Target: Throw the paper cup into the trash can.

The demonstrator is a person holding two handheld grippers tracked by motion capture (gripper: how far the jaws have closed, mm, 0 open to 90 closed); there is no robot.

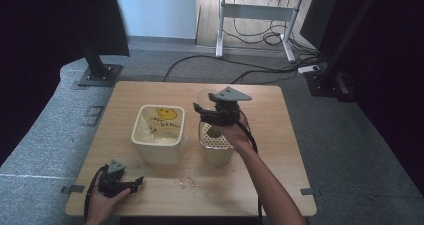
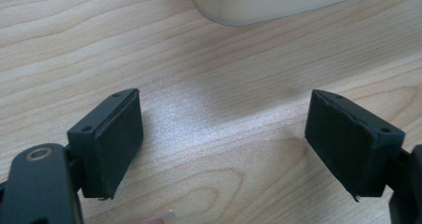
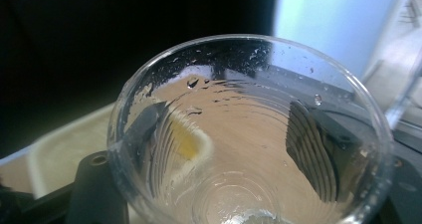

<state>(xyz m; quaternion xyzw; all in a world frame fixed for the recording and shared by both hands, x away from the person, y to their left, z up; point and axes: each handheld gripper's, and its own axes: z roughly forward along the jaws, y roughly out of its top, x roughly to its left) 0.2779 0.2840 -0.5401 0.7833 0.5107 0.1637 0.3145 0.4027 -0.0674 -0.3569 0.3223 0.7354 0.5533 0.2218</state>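
My right gripper (image 1: 212, 111) is raised over the table and shut on a clear plastic cup (image 1: 204, 97). In the right gripper view the cup (image 3: 249, 134) is wet with droplets, and both dark pads (image 3: 318, 154) show through its ribbed wall. Just below it stands a cream pot with a perforated insert (image 1: 216, 152). To its left is a cream square bin (image 1: 157, 147) lined with a bag bearing a yellow smiley. My left gripper (image 1: 134, 183) rests low at the table's front left. It is open (image 2: 224, 144), with bare wood between its pads.
A small pale, curled scrap (image 1: 187, 182) lies on the wooden table (image 1: 270, 175) in front of the bin. The bin's lower edge (image 2: 278, 0) is just ahead of the left gripper. Black stands, cables and a desk frame are on the floor beyond the table.
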